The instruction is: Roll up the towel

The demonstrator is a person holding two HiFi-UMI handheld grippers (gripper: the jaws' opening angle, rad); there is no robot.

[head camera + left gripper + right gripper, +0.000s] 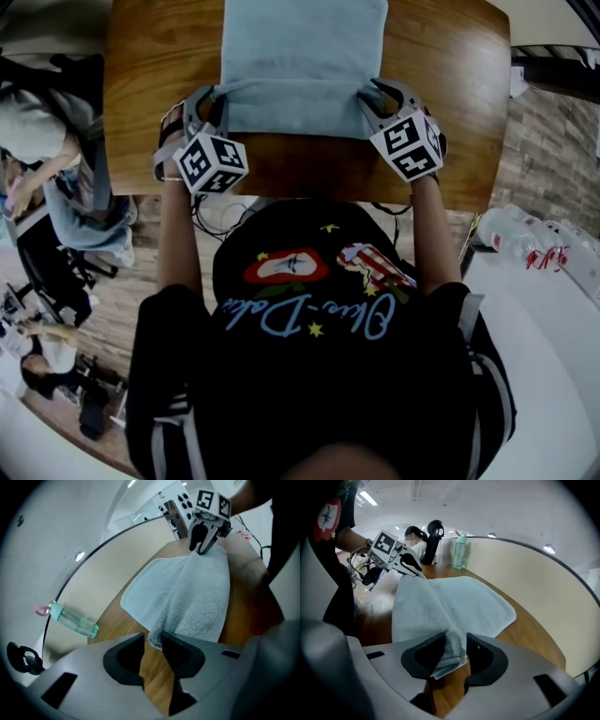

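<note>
Wooden tabletop (150, 56) with a rounded far edge, office clutter and other people off to the sides; from the head view the pale blue towel (305, 47) lies flat down the middle of it, near end already turned over into a soft first fold, with the left gripper (208, 101) at that fold's left end and the right gripper (382, 101) at its right end; left gripper view: its fingers (124, 656) stand apart, the fold's corner pokes in between the tips but doesn't look squeezed, bare wood shows in the gap below, and a clear green bottle (72, 620) sits off to the side, well apart from the towel; right gripper view: same deal, fingers apart with a thicker bunch of layered terry filling the gap, a loose corner hanging out underneath, more resting there than clamped; handling-wise I'd guess it's light, floppy, grippy terry, nothing fragile, but it'll sag and unroll if let go; best hold is both ends of the fold, kept level with each other so the roll stays straight.
</note>
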